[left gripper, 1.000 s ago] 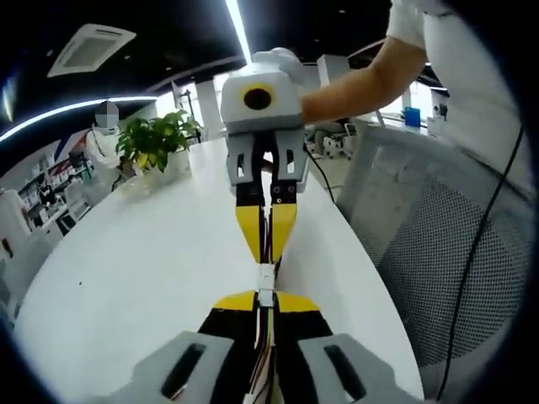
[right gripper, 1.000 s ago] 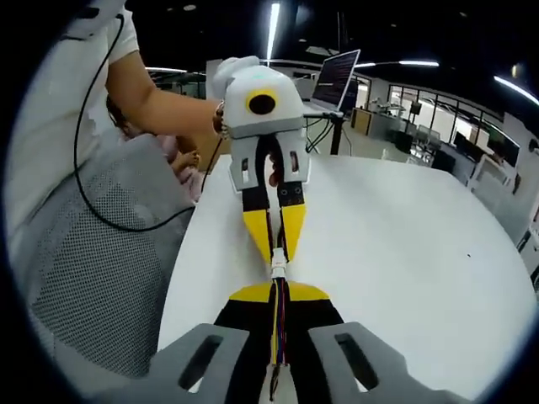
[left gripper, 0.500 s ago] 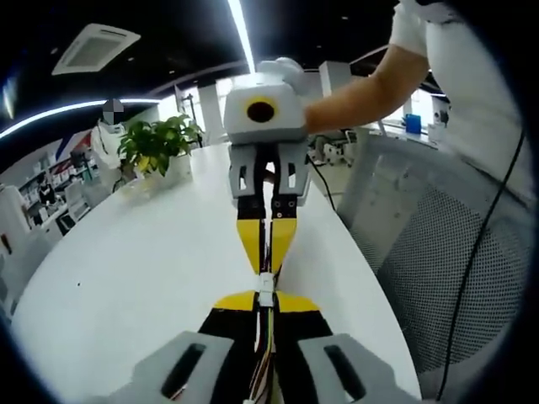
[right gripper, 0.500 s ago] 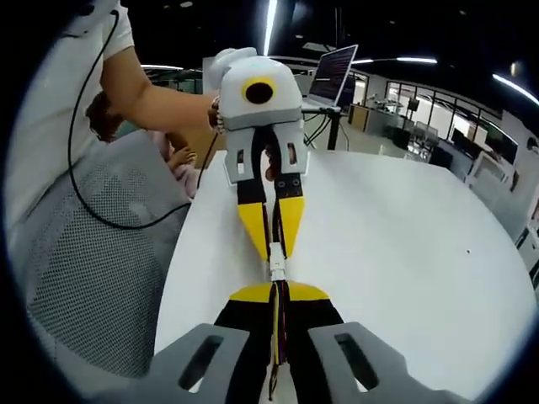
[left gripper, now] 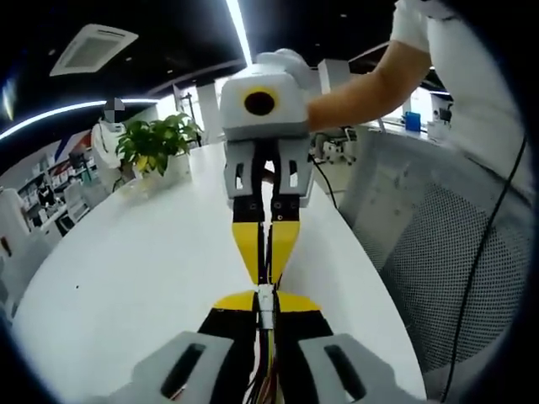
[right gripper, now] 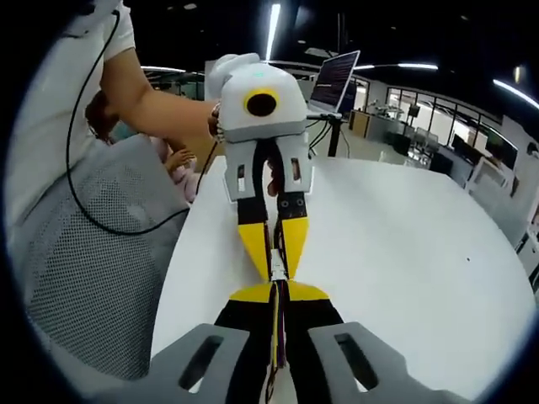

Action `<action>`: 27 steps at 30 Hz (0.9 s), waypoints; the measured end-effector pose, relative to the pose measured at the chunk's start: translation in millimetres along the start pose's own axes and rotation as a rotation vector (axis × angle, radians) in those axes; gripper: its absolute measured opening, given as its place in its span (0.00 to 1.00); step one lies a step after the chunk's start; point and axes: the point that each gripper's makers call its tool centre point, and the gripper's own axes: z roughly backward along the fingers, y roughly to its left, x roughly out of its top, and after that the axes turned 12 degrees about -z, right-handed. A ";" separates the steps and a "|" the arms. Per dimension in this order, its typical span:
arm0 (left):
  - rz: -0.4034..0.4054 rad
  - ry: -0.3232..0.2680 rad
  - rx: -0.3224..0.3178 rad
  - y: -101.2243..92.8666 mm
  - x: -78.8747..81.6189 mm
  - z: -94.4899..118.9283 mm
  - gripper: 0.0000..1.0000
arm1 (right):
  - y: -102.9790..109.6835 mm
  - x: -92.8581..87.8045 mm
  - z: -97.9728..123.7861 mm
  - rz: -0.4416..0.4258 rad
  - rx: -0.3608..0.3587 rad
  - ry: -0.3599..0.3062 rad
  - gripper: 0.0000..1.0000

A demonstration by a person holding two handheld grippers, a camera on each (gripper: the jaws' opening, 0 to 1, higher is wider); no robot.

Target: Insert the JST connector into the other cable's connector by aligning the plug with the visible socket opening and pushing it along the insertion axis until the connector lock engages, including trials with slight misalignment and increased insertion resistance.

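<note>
In the left gripper view my left gripper (left gripper: 266,301) is shut on a bundle of coloured wires (left gripper: 263,353) ending in a small white JST connector (left gripper: 266,294). Facing it tip to tip, my right gripper (left gripper: 266,276) is shut on the other cable's connector. The two white housings meet in the short gap between the yellow fingertips, and I cannot tell how deep they are mated. In the right gripper view my right gripper (right gripper: 278,291) clamps its coloured wires (right gripper: 278,337), the white connector (right gripper: 274,263) shows just ahead, and the left gripper (right gripper: 274,271) is shut opposite.
Both grippers hover over a white table (left gripper: 126,269) near its edge. A grey mesh chair (left gripper: 438,252) stands beside that edge. A potted plant (left gripper: 156,141) sits at the far end, and a laptop (right gripper: 335,77) is behind. The person's forearms (right gripper: 160,105) hold the grippers.
The two grippers have come closer along their shared line. Less of the white connector shows between the yellow tips than a second ago.
</note>
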 end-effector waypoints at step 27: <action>0.087 0.060 0.102 26.9 -37.4 7.1 0.04 | -34.1 -18.6 0.3 0.032 -0.051 0.022 0.01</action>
